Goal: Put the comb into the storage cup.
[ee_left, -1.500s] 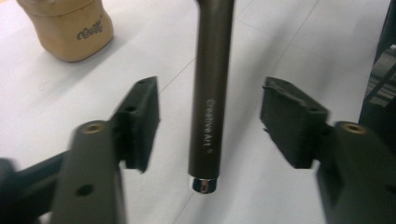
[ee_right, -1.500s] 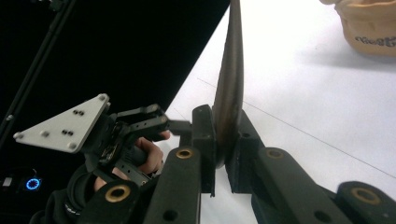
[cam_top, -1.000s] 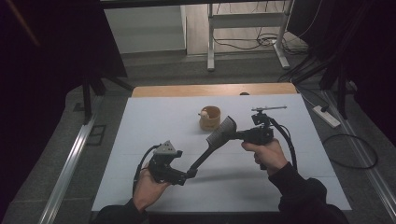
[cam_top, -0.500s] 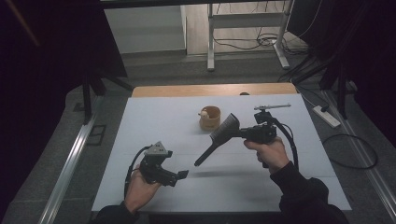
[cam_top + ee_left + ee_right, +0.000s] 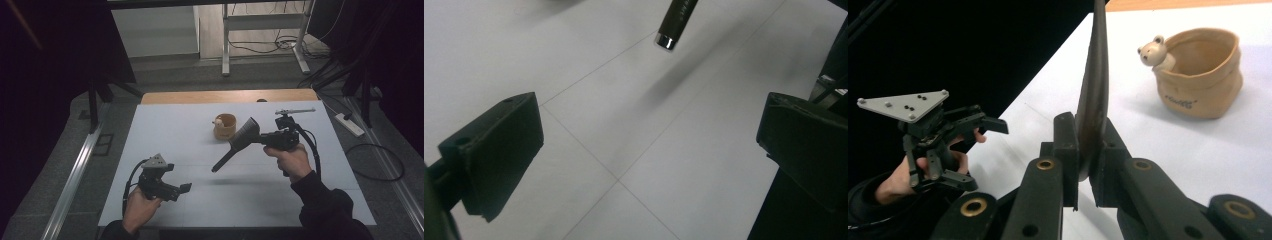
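While the brush is clamped in the right gripper, its handle slants toward the left gripper. That gripper is held open, empty, nearest the handle's tip.

The room was dim and its edges fell into black. The white table was evenly lit from above. A soft shadow lay beneath the brush. The near jaws were blurred.

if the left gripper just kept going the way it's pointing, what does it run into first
Probably the bare white table: the left gripper points down at it with open jaws. The brush handle hangs beyond, likely above that line.
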Demonstrator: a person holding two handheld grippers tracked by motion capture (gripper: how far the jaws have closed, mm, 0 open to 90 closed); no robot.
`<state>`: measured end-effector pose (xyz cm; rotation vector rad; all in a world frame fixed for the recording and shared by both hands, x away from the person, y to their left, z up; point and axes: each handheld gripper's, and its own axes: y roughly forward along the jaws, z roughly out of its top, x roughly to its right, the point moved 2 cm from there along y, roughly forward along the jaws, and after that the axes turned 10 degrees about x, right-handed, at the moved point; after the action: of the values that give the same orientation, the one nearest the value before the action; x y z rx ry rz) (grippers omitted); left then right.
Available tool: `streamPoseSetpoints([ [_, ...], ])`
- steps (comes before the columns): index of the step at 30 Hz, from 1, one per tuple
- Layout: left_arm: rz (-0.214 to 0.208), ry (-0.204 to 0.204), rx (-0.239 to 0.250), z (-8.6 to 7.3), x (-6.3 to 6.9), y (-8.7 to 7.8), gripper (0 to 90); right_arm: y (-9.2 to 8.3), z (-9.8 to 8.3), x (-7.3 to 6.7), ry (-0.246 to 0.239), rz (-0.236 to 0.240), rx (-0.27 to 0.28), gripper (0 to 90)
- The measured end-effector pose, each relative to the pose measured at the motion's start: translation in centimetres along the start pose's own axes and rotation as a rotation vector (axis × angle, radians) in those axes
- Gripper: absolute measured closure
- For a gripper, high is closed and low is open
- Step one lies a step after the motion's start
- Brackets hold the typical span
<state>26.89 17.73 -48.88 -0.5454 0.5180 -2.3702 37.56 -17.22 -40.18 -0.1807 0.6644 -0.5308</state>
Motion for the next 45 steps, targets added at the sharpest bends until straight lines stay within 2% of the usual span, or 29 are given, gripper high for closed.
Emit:
streamPoseSetpoints([
  [6,0.024,-0.003,-0.004,-0.5,-0.3,-1.0,0.0,-0.3,0.6,0.3,-0.016,-0.018,0.024,83.7],
  [17,0.065,-0.045,0.006,-1.9,-1.1,-3.0,0.0,-0.4,1.6,1.2,-0.027,-0.050,0.049,83.7],
  [20,0.091,-0.031,0.002,-2.2,-1.1,-3.3,0.0,-0.4,1.9,1.4,-0.028,-0.060,0.054,83.7],
  [28,0.117,-0.032,-0.008,-2.7,-1.1,-4.0,0.0,-0.6,2.8,1.8,-0.040,-0.084,0.078,83.7],
  [32,0.129,-0.033,0.004,-3.0,-1.1,-4.6,0.0,-0.7,3.3,2.0,-0.040,-0.095,0.092,83.7],
  [45,0.127,-0.033,0.018,-3.1,-1.2,-4.9,0.0,-1.1,4.9,2.7,-0.041,-0.118,0.127,83.7],
])
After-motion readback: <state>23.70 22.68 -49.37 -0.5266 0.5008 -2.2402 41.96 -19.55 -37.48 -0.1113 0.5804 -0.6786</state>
